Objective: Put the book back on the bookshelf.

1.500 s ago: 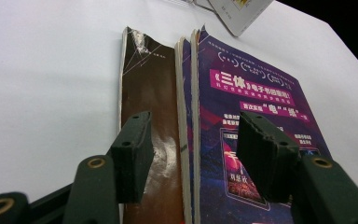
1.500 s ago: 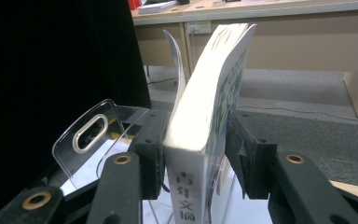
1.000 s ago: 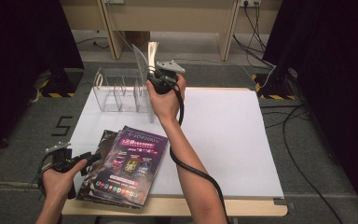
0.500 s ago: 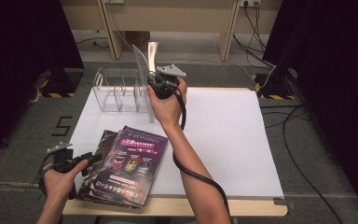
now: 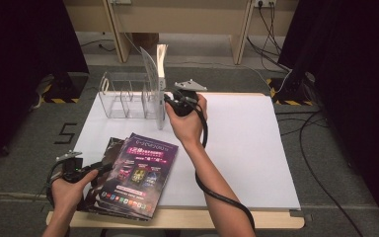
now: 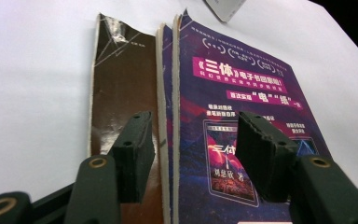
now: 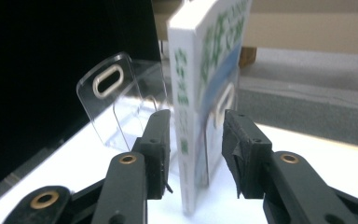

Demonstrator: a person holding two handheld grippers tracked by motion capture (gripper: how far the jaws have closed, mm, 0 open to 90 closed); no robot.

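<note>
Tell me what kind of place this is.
Probably a lab or studio set up for recording, not a home: a white table ringed by black curtains, cables across the grey floor, and yellow-black hazard tape. A clear file rack and magazines look like props.

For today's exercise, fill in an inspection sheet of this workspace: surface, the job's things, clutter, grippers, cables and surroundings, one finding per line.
Surface: white rectangular tabletop on a wooden base.
Job's things: white-and-green book standing upright at the right end of the clear acrylic divider rack; stack of purple-and-black glossy booklets at the near left corner.
Clutter: nothing seen.
Grippers: right gripper straddles the upright book, jaws just been closing, gaps visible at both pads; left gripper open over the booklets.
Cables: black cable trails along the right forearm; more lie on the floor.
Surroundings: grey floor, black curtains, wooden furniture legs behind.
</note>
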